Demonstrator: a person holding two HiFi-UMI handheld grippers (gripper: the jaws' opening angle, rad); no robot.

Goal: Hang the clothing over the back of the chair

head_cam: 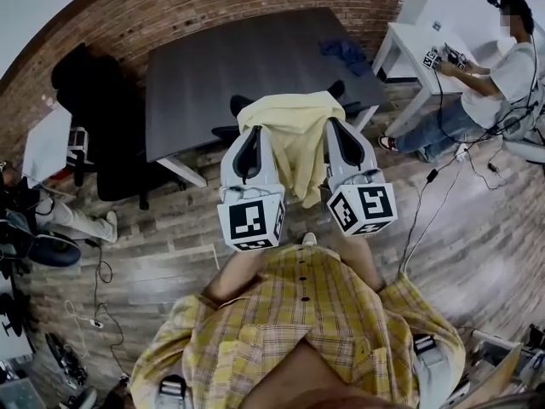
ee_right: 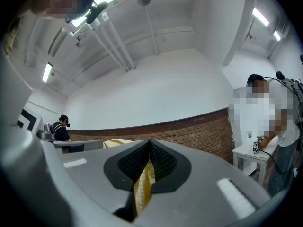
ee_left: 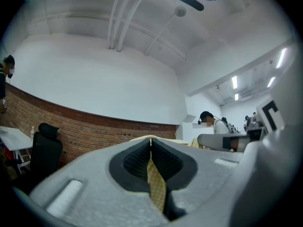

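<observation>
1. Floorboards (head_cam: 170,254) of wood lie below both grippers, and a brick wall (head_cam: 213,7) curves well beyond the jaw tips.
2. A dark table (head_cam: 255,66) stands ahead of both pairs of jaws, with a blue cloth (head_cam: 345,54) on its corner, ahead and to the right of the right jaws.
3. A white table (head_cam: 409,41) stands far to the right of the right jaws, and a seated person (head_cam: 494,83) works at it.
4. The black chair (head_cam: 241,106) sits just past the jaw tips, between them and the dark table. The garment covers most of it.
5. The yellow clothing (head_cam: 294,139) is held up between the two pairs of jaws. Its top edge runs from one pair to the other and the rest droops down between them, in front of the chair. The head view does not show whether it touches the chair back.
6. The left gripper (ee_left: 150,145) has its jaws pressed together on a fold of the clothing, and a yellow strip runs down between the black pads.
7. The right gripper (ee_right: 149,148) has its jaws clamped the same way on another fold, with yellow fabric bunched in the slot.
</observation>
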